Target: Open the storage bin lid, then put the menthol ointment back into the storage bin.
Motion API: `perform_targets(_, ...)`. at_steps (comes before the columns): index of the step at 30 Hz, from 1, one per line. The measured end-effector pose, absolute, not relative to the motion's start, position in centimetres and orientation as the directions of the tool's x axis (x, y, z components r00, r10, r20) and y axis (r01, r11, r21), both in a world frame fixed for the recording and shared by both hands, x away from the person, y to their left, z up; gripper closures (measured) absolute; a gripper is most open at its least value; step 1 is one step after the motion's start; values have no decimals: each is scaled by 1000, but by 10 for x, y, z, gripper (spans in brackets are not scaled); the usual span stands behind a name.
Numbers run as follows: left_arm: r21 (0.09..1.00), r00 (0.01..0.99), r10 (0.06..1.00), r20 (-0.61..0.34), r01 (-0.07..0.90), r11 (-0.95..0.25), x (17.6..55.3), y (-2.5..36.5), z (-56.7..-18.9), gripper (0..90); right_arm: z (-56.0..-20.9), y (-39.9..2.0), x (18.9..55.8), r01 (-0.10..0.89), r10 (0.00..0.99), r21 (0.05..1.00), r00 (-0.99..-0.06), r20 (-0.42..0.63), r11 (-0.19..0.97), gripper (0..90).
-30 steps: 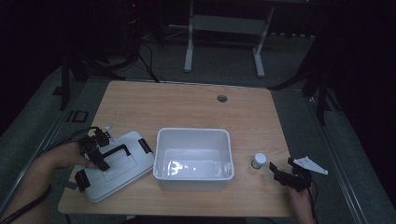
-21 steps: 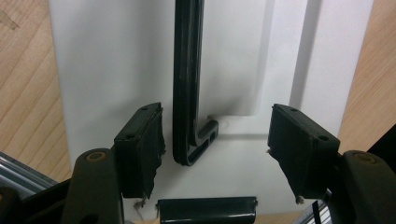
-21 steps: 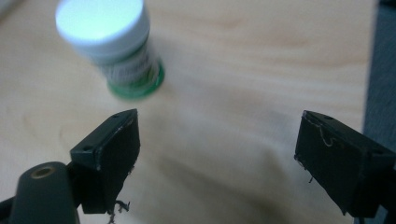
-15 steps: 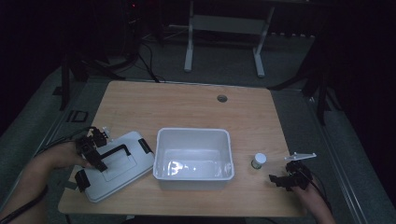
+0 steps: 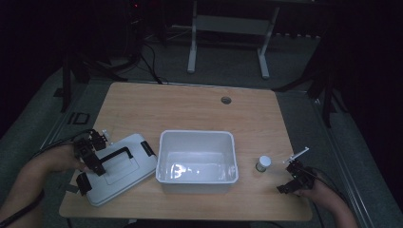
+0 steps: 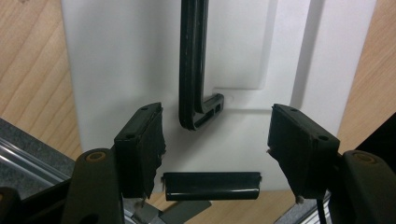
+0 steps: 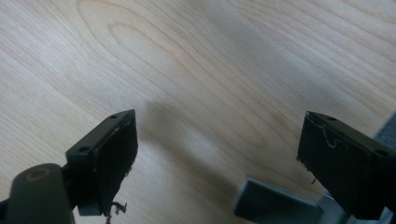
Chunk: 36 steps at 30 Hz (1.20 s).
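Observation:
A white lid [image 5: 121,164] with a black handle and black end latches lies at the table's front left. My left gripper [image 5: 90,154] hangs over the lid's left end, jaws open. In the left gripper view, the lid [image 6: 116,56] lies below the gripper [image 6: 217,135], with the handle's corner [image 6: 194,119] and one latch [image 6: 212,185] seen between the pads, untouched. An open white bin [image 5: 197,134] stands at the front middle. A small white-capped jar [image 5: 263,163] stands to its right. My right gripper [image 5: 287,178] is open near the front right edge, over bare wood [image 7: 219,135].
A round cable hole [image 5: 225,99] is set in the tabletop at the back. A grey block [image 7: 275,203] shows by the table's edge under the right gripper. Cables trail off the left side. A metal stand [image 5: 228,28] is on the floor beyond the table.
The right gripper has lifted slightly and turned, its top plate swinging to the left. The left gripper, the lid, the bin and the jar have stayed put.

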<state>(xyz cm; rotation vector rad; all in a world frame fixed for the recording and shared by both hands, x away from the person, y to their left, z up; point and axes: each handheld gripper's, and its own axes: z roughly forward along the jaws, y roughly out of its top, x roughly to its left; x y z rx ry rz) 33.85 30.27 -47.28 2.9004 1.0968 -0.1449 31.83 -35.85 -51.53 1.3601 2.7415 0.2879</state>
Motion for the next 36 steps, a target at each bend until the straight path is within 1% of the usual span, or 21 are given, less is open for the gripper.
perform_targets(5,8,746,658,-105,662,-750,338,303,-472,356,-509,-355,327,795,799,117,-601,15,596,119)
perform_targets(10,9,747,656,-109,661,-751,337,303,-474,356,-508,-349,332,801,800,5,-599,36,599,123)
perform_targets(13,3,748,656,-107,660,-752,337,303,-475,356,-508,-344,334,792,792,-24,-610,35,610,123)
perform_targets(21,-1,749,656,-98,659,-752,336,304,-473,356,-501,-336,339,777,777,7,-629,15,629,118)
perform_targets(29,-3,752,651,-102,655,-756,335,302,-473,356,-493,-330,344,759,759,30,-651,28,650,117)
perform_targets(32,3,753,650,-103,653,-757,335,302,-472,356,-488,-327,348,752,752,53,-659,32,657,118)
perform_targets(36,2,750,653,-101,657,-754,335,302,-472,356,-483,-322,354,750,751,66,-661,14,659,128)
